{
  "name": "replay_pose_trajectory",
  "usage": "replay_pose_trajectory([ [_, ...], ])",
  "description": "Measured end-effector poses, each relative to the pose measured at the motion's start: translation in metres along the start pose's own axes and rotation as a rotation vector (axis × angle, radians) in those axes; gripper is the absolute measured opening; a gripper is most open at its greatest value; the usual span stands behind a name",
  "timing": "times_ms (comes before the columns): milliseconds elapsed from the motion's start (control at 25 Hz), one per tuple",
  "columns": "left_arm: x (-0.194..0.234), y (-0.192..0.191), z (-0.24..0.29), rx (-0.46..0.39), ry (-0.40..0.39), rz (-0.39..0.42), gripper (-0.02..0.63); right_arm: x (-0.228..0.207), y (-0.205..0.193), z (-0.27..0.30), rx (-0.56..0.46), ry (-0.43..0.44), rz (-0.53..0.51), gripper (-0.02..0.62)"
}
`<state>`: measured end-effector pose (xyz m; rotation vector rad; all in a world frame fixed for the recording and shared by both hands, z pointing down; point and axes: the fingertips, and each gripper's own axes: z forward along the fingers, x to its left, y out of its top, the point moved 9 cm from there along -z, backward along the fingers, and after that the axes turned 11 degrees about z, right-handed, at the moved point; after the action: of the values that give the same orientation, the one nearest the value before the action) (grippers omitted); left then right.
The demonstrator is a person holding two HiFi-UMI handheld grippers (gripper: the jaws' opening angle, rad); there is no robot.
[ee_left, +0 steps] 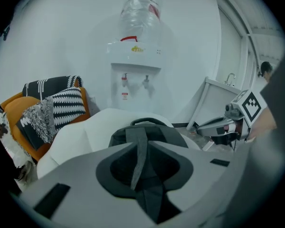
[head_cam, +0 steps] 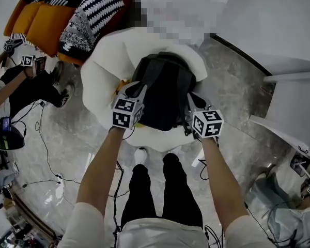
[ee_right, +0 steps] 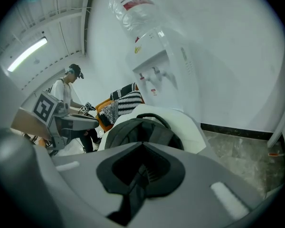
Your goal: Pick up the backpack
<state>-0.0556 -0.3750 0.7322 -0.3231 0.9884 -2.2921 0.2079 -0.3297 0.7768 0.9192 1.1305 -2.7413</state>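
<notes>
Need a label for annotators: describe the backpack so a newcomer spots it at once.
Find the water dispenser against the white wall; in front of it stands a white armchair, beside an orange chair. The backpack sits on the white seat: dark grey, loop handle on top, the only dark thing on that chair.

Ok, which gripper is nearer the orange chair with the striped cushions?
Left. The left gripper is at the side of the backpack that faces the orange chair; the right gripper is at the backpack's opposite side, farther from it.
</notes>
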Motion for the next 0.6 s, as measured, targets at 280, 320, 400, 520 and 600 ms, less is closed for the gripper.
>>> replay_pose_trajectory([
  [280, 0.009, -0.023, 0.033, 0.044, -0.004, 0.012, 0.171, -0.025, -0.015, 0.019, 0.002, 0.009, -0.004, 0.074],
  [320, 0.011, -0.026, 0.037, 0.047, 0.003, 0.011, 0.184, -0.028, -0.017, 0.022, 0.003, 0.008, -0.003, 0.088],
  [400, 0.014, -0.033, 0.042, 0.053, 0.012, 0.006, 0.196, -0.034, -0.023, 0.026, 0.008, 0.007, -0.001, 0.12],
  [520, 0.018, -0.041, 0.048, 0.069, 0.009, 0.022, 0.21, -0.039, -0.031, 0.034, 0.015, 0.012, 0.002, 0.164],
  [600, 0.017, -0.046, 0.053, 0.079, -0.003, 0.04, 0.224, -0.042, -0.035, 0.039, 0.019, 0.022, 0.012, 0.183],
])
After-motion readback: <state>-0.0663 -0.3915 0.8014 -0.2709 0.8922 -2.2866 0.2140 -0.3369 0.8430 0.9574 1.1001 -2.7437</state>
